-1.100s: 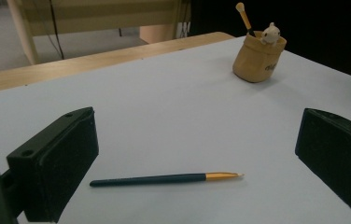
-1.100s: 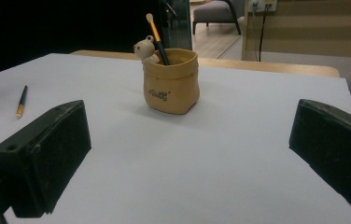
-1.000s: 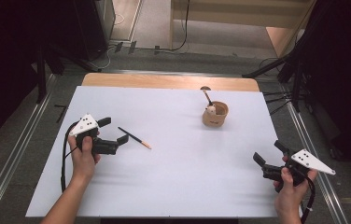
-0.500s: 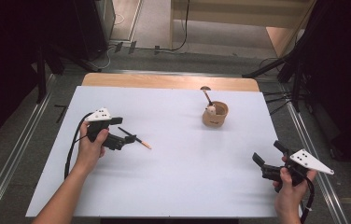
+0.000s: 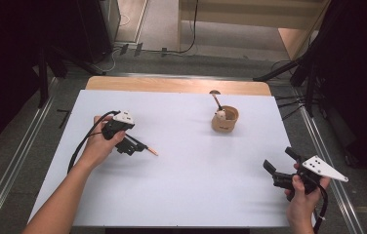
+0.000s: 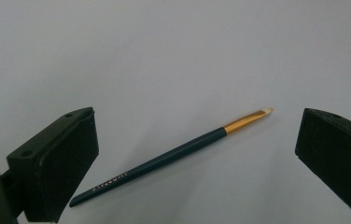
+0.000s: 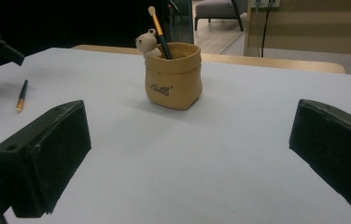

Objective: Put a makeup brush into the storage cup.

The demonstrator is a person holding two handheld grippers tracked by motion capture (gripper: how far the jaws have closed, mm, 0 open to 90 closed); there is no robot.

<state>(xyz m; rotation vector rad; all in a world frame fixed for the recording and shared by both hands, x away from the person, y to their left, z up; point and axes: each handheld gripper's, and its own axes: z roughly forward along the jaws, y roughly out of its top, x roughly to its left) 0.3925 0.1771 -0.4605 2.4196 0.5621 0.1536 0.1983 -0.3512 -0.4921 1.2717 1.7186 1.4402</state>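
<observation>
White desk [image 5: 186, 195] on a dark floor, wooden edge at the far side. High view: left gripper [image 5: 133, 145] held over a thin brush [image 5: 148, 148] on the desk's left half, jaws apart, brush tip poking out past them. Right gripper [image 5: 280, 164] at the near right corner, jaws apart, holding nothing. Tan fabric pot [image 5: 225, 119] far right of centre, well apart from both, with a brush [image 5: 216, 100] standing in it.

Left gripper view: brush [image 6: 173, 154] flat on the desk between the spread jaws, touched by neither, gold ferrule and pale tip toward upper right.

Right gripper view: jaws wide apart, pot [image 7: 173, 76] beyond them, small bear figure [image 7: 145, 43] at its rim.
</observation>
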